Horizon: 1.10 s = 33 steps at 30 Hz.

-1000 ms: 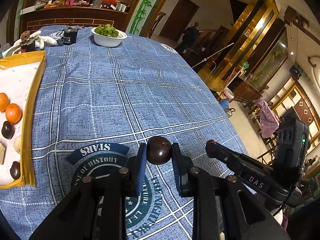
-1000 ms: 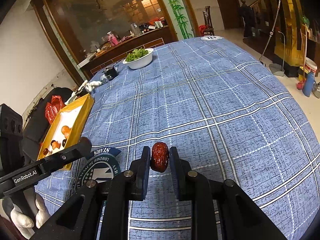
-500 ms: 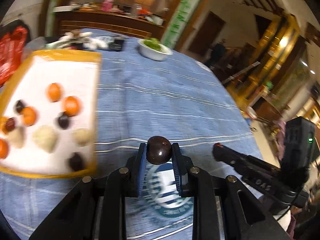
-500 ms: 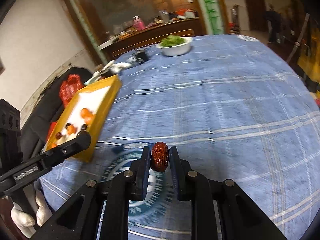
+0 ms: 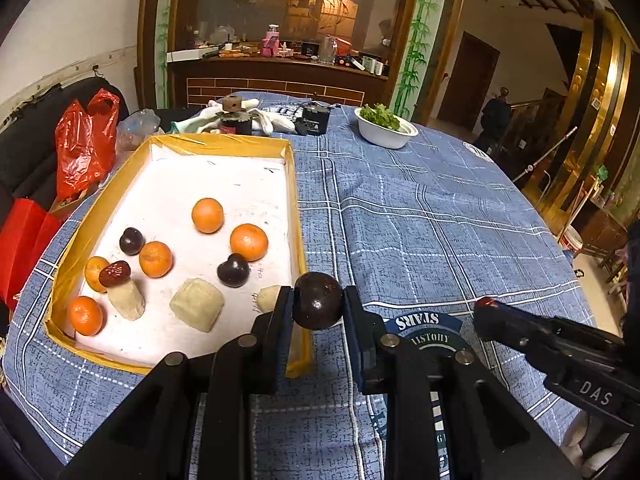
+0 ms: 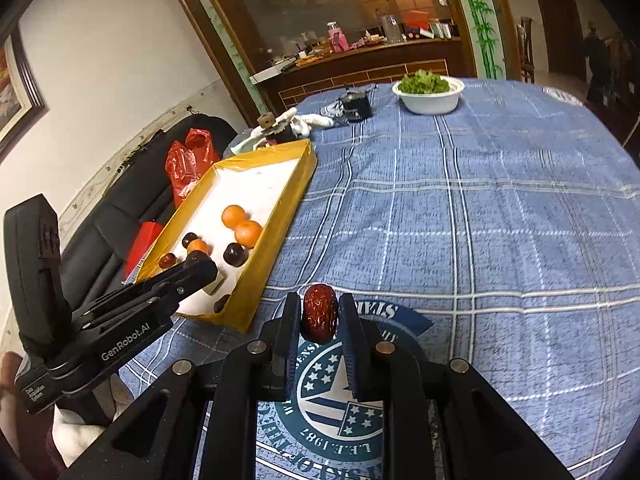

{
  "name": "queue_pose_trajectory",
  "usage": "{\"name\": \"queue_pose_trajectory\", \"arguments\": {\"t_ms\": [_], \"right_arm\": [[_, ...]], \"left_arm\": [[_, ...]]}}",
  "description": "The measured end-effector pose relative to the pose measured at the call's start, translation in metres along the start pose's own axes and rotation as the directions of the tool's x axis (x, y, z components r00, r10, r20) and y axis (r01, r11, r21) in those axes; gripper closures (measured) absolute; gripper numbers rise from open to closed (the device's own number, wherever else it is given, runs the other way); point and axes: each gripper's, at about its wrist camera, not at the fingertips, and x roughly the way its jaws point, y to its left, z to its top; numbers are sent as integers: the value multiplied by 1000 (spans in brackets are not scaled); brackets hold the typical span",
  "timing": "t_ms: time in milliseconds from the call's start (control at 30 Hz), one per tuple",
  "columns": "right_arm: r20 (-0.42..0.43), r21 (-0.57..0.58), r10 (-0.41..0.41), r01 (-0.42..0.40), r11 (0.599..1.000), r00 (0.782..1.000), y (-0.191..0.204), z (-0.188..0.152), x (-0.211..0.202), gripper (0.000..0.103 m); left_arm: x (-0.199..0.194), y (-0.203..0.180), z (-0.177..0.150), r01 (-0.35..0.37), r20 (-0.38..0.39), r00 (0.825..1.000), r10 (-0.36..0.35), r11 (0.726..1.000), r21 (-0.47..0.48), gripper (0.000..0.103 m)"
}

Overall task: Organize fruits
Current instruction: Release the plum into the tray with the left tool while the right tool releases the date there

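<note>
1. Left gripper (image 5: 318, 302): both fingers are clamped on a dark round fruit (image 5: 318, 300), held above the near right corner of the yellow tray (image 5: 294, 184). The fruit is near-spherical, so no long axis can be told.
2. Right gripper (image 6: 319, 316): closed on a red date (image 6: 319, 318), wrinkled and glossy. The date's long axis stands roughly upright between the pads, over the blue plaid tablecloth (image 6: 460, 208) and just right of the tray (its near corner lies beside the fingers).
3. Tray contents, left wrist view: several oranges (image 5: 207, 215), two dark fruits (image 5: 233, 270), another red date (image 5: 114, 274) resting against a pale block (image 5: 196, 304), and further pale pieces.
4. The right gripper's tip (image 5: 486, 304) shows low at right in the left view, apart from the tray.
5. Farther out: a white bowl of greens (image 5: 384, 128) and small dark containers (image 5: 314, 120) at the table's far end; a red plastic bag (image 5: 86, 140) lies off the table's left side.
</note>
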Motion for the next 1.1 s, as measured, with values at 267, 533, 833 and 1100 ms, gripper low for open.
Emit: {"name": "queue_pose_trajectory", "arguments": {"t_ms": [267, 533, 833, 1100], "right_arm": [[-8, 82, 77, -76, 994, 997, -17, 6, 3, 81], [-36, 46, 146, -144, 989, 989, 8, 26, 21, 81], [-104, -13, 231, -234, 972, 967, 65, 45, 67, 80], [-180, -69, 175, -190, 979, 968, 92, 37, 118, 80]], "left_arm": [[-10, -11, -1, -76, 33, 997, 74, 996, 52, 79], [-13, 7, 10, -155, 43, 987, 154, 987, 36, 79], [-9, 90, 18, -200, -6, 980, 201, 970, -136, 79], [6, 128, 14, -206, -46, 979, 201, 957, -204, 79]]}}
